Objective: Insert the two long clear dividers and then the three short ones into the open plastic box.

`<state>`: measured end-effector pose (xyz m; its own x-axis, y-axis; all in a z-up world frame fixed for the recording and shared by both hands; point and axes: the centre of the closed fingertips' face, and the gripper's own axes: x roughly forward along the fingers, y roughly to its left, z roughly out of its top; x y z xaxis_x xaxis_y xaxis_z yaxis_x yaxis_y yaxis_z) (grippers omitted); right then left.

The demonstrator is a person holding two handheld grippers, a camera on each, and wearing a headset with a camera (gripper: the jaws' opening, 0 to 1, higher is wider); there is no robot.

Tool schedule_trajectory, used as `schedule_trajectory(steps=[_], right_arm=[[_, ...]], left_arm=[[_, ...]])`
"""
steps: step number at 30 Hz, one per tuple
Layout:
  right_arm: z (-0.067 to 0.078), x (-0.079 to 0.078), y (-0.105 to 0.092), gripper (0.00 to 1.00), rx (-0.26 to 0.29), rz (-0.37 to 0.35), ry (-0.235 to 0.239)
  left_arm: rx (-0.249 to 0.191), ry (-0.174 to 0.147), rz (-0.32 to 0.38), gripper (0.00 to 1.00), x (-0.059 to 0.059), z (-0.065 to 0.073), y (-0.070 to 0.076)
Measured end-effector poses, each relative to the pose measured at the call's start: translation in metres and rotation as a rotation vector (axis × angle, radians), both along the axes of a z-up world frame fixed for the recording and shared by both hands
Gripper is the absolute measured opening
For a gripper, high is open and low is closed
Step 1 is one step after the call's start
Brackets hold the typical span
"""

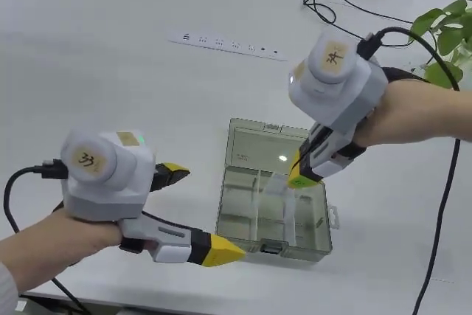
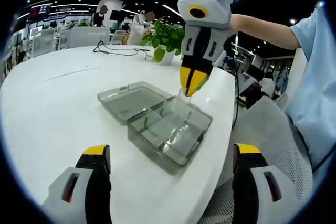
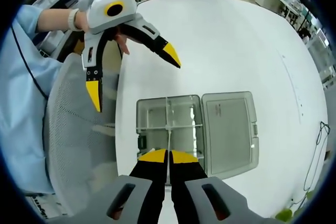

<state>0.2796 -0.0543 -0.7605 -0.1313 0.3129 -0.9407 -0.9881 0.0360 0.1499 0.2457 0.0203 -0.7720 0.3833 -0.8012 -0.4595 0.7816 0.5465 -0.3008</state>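
Observation:
The open clear plastic box (image 1: 240,215) lies near the table's front edge, its lid (image 1: 254,145) folded back flat. Clear dividers stand inside it and split it into compartments. From above, my right gripper (image 1: 299,177) points down into the box, shut on a clear divider (image 1: 289,208) whose lower edge is inside the box. In the right gripper view the jaws (image 3: 168,157) are closed on that divider (image 3: 169,135), seen edge-on over the box (image 3: 152,116). My left gripper (image 1: 200,210) hovers open just left of the box, holding nothing. The left gripper view has the box (image 2: 157,129) ahead and the right gripper (image 2: 193,81) above it.
A white power strip (image 1: 225,43) lies at the back of the white table (image 1: 96,71). A black cable (image 1: 332,1) and a green plant (image 1: 450,27) are at the back right. A mesh chair (image 3: 79,129) stands by the table's front edge.

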Motion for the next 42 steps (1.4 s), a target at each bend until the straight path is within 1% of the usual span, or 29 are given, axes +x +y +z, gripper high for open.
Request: schedule_trajectory(steps=[1, 3, 4, 8, 9, 11, 14, 15, 17, 22, 23, 30, 32, 37, 41, 42], right_arm=[[-0.001, 0.0, 0.0, 0.02, -0.001, -0.004, 0.005], [-0.003, 0.002, 0.0, 0.02, 0.002, -0.001, 0.0], [-0.003, 0.001, -0.001, 0.02, -0.001, -0.01, 0.009], [-0.005, 0.002, -0.001, 0.02, 0.006, -0.002, 0.003], [-0.004, 0.003, 0.001, 0.02, 0.016, -0.009, 0.004], [-0.005, 0.003, 0.0, 0.02, 0.015, -0.006, 0.004], [-0.006, -0.004, -0.001, 0.02, 0.011, 0.014, 0.003], [-0.005, -0.005, 0.0, 0.02, 0.022, 0.021, 0.002], [-0.004, -0.007, 0.001, 0.02, 0.023, 0.023, -0.006], [-0.001, -0.015, 0.003, 0.02, 0.046, 0.045, -0.023], [-0.001, -0.015, 0.004, 0.02, 0.057, 0.058, -0.033], [-0.002, -0.017, 0.004, 0.02, 0.071, 0.074, -0.036], [-0.004, -0.015, 0.003, 0.02, 0.068, 0.075, -0.039], [-0.007, -0.017, 0.006, 0.02, 0.06, 0.074, -0.046], [-0.016, -0.016, 0.005, 0.02, 0.041, 0.092, -0.059], [-0.017, -0.015, 0.006, 0.02, 0.038, 0.087, -0.06]], left_arm=[[0.0, 0.002, 0.0, 0.99, 0.0, 0.0, 0.0], [0.001, 0.006, 0.001, 0.98, -0.002, -0.001, 0.001], [0.0, 0.008, 0.001, 0.98, -0.002, -0.001, 0.001], [-0.001, 0.014, 0.002, 0.96, -0.003, -0.003, 0.001], [-0.003, 0.015, 0.003, 0.96, -0.003, -0.004, 0.001], [-0.004, 0.017, 0.003, 0.96, -0.003, -0.004, 0.001], [-0.004, 0.018, 0.001, 0.94, -0.004, -0.005, 0.001], [-0.005, 0.02, 0.002, 0.94, -0.004, -0.005, 0.0], [-0.007, 0.02, 0.004, 0.94, -0.004, -0.005, 0.0], [-0.006, 0.025, 0.002, 0.94, -0.006, -0.007, 0.0], [-0.007, 0.025, 0.002, 0.94, -0.006, -0.007, 0.0], [-0.01, 0.03, -0.002, 0.93, -0.008, -0.007, -0.003], [-0.01, 0.03, -0.002, 0.93, -0.009, -0.007, -0.003], [-0.011, 0.033, 0.0, 0.92, -0.009, -0.007, -0.002], [-0.012, 0.032, 0.002, 0.92, -0.01, -0.007, -0.002], [-0.012, 0.032, 0.003, 0.92, -0.01, -0.007, -0.001]])
